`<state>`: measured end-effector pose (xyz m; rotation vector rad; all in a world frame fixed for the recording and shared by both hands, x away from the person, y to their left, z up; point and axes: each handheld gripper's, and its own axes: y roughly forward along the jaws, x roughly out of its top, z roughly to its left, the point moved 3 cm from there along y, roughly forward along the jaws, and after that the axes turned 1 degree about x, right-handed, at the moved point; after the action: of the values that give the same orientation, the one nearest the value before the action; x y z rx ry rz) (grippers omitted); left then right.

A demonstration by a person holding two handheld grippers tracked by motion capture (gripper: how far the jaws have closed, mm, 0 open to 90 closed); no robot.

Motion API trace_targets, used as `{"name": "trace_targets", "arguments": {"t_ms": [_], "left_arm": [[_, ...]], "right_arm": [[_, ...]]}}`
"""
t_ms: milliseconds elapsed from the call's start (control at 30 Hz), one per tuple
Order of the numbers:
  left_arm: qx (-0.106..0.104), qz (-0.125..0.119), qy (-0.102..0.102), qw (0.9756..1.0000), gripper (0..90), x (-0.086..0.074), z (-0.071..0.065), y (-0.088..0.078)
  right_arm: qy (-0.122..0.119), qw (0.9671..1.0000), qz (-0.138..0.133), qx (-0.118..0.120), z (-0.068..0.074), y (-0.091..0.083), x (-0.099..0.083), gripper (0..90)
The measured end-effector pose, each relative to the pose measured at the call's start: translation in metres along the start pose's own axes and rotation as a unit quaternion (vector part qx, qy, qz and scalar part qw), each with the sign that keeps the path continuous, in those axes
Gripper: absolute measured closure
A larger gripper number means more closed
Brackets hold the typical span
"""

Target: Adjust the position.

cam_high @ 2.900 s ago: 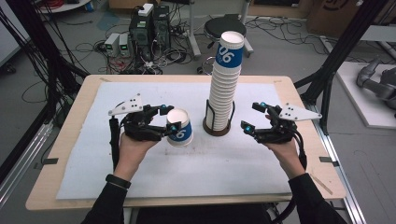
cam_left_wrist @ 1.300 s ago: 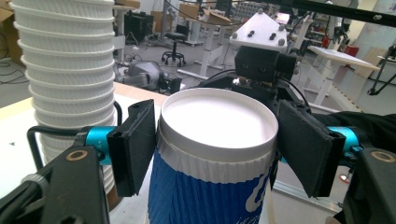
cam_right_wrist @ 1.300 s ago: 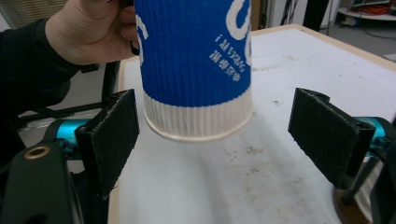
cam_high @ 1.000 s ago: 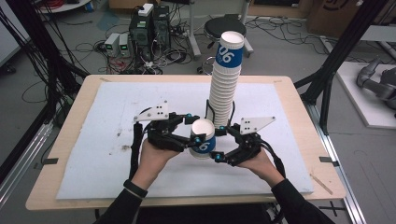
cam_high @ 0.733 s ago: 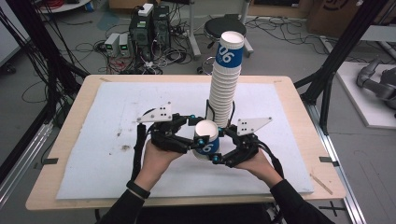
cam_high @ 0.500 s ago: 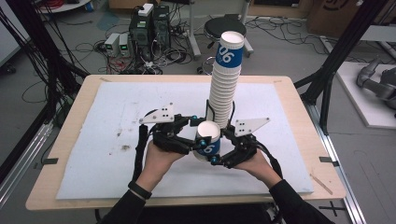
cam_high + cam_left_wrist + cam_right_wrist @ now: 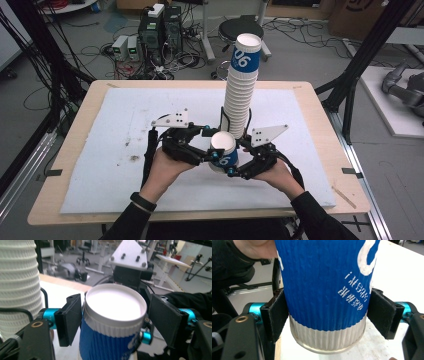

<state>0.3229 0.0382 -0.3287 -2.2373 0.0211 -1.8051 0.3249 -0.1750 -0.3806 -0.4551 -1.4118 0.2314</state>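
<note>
A blue and white paper cup hangs tilted above the white mat, just in front of a tall stack of cups. Both grippers meet at it. My left gripper brackets its rim. In the left gripper view the left pad touches the cup and the right pad stands slightly off; these jaws have just been opening. My right gripper has just been closing on the cup's lower body, and both pads now press its sides.
The white mat covers the wooden table. The stack stands close behind the hands in a black holder. Beyond the far edge are computers, a stool and cables. Black frame posts flank the right side.
Earlier the hands were apart, with the cup in the left gripper left of the stack. They came together in front of it. The right jaws have closed in around the cup.
</note>
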Motion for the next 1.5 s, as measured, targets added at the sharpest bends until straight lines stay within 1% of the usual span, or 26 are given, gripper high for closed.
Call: {"name": "trace_targets", "arguments": {"t_ms": [67, 133, 167, 200, 233, 267, 433, 533, 567, 600, 633, 667, 700, 733, 767, 800, 833, 967, 1000, 1033, 1100, 1233, 1333, 1433, 1467, 1500], "left_arm": [[-0.004, 0.030, -0.005, 0.9995, 24.2, 0.003, 0.000, -0.001], [-0.002, 0.062, -0.001, 0.9981, 23.9, 0.004, -0.002, 0.000], [-0.002, 0.062, -0.001, 0.9981, 23.9, 0.004, -0.002, 0.000], [0.003, 0.101, 0.013, 0.9948, 23.5, 0.003, -0.004, 0.003], [0.008, 0.116, 0.020, 0.9930, 23.6, 0.002, -0.004, 0.005], [0.009, 0.126, 0.025, 0.9916, 23.6, 0.001, -0.005, 0.007], [0.016, 0.144, 0.038, 0.9887, 29.1, -0.002, -0.005, 0.010], [0.015, 0.140, 0.039, 0.9892, 29.4, -0.002, -0.004, 0.010], [0.011, 0.126, 0.035, 0.9913, 29.4, -0.001, -0.004, 0.008], [0.011, 0.126, 0.035, 0.9913, 29.4, -0.001, -0.004, 0.008], [0.007, 0.102, 0.027, 0.9944, 29.5, 0.000, -0.001, 0.003], [0.003, 0.086, 0.021, 0.9961, 29.5, 0.000, 0.000, 0.001], [0.003, 0.086, 0.021, 0.9961, 29.6, 0.000, 0.000, 0.001], [0.000, 0.071, 0.015, 0.9974, 29.6, 0.001, 0.001, -0.001], [-0.002, 0.057, 0.010, 0.9983, 29.6, 0.001, 0.002, -0.003], [-0.004, 0.043, 0.007, 0.9990, 29.6, 0.001, 0.003, -0.005], [-0.007, 0.018, 0.004, 0.9998, 29.7, 0.002, 0.004, -0.008], [-0.010, -0.030, -0.003, 0.9995, 29.9, 0.004, 0.006, -0.015], [-0.010, -0.030, -0.003, 0.9995, 29.9, 0.004, 0.006, -0.015], [-0.014, -0.050, -0.009, 0.9986, 29.9, 0.004, 0.006, -0.016], [-0.023, -0.068, -0.015, 0.9973, 30.0, 0.004, 0.006, -0.016], [-0.024, -0.076, -0.017, 0.9967, 29.9, 0.003, 0.006, -0.015], [-0.022, -0.066, -0.014, 0.9975, 29.8, 0.002, 0.006, -0.014], [-0.022, -0.044, -0.013, 0.9987, 29.6, 0.002, 0.006, -0.013], [-0.022, -0.044, -0.013, 0.9987, 29.5, 0.002, 0.006, -0.013], [-0.017, -0.021, -0.011, 0.9996, 29.2, 0.002, 0.006, -0.013]], "right_arm": [[-0.002, 0.9999, 0.016, 0.003, 0.000, 0.000, 0.000, 22.9], [-0.006, 0.9993, 0.038, 0.002, 0.000, 0.001, -0.001, 22.9], [-0.009, 0.9989, 0.046, 0.000, 0.001, 0.002, -0.001, 22.9], [-0.013, 0.9986, 0.052, 0.002, 0.001, 0.002, -0.001, 22.9], [-0.017, 0.9982, 0.057, 0.005, 0.001, 0.003, -0.001, 22.9], [-0.017, 0.9979, 0.062, 0.007, 0.002, 0.004, -0.001, 22.9], [-0.025, 0.9963, 0.082, 0.010, 0.005, 0.008, -0.002, 22.8], [-0.026, 0.9964, 0.080, 0.009, 0.005, 0.008, -0.002, 20.0], [-0.023, 0.9969, 0.075, 0.008, 0.004, 0.008, -0.001, 19.1], [-0.023, 0.9969, 0.075, 0.008, 0.004, 0.008, -0.001, 19.1], [-0.016, 0.9982, 0.058, 0.008, 0.004, 0.005, 0.001, 18.4], [-0.007, 0.9988, 0.047, 0.012, 0.003, 0.003, 0.001, 18.3], [-0.007, 0.9988, 0.047, 0.012, 0.003, 0.003, 0.001, 18.3], [0.000, 0.9993, 0.035, 0.014, 0.002, 0.001, 0.002, 17.4], [0.008, 0.9998, 0.009, 0.014, 0.001, -0.004, 0.004, 17.2], [0.008, 0.9998, 0.009, 0.014, 0.001, -0.004, 0.004, 17.2], [0.017, 0.9997, -0.014, 0.010, 0.000, -0.008, 0.007, 14.9], [0.033, 0.9982, -0.050, 0.008, -0.001, -0.013, 0.009, 14.2], [0.035, 0.9978, -0.055, 0.008, -0.001, -0.014, 0.010, 13.9], [0.038, 0.9973, -0.061, 0.008, -0.001, -0.014, 0.010, 13.9], [0.044, 0.9964, -0.071, 0.014, -0.001, -0.014, 0.011, 13.9], [0.048, 0.9952, -0.082, 0.023, -0.001, -0.013, 0.012, 14.1], [0.041, 0.9962, -0.072, 0.024, -0.002, -0.015, 0.011, 17.1], [0.034, 0.9975, -0.057, 0.024, -0.003, -0.015, 0.010, 18.4], [0.033, 0.9978, -0.052, 0.024, -0.003, -0.016, 0.010, 19.0], [0.027, 0.9984, -0.045, 0.022, -0.004, -0.016, 0.010, 19.1]]}}
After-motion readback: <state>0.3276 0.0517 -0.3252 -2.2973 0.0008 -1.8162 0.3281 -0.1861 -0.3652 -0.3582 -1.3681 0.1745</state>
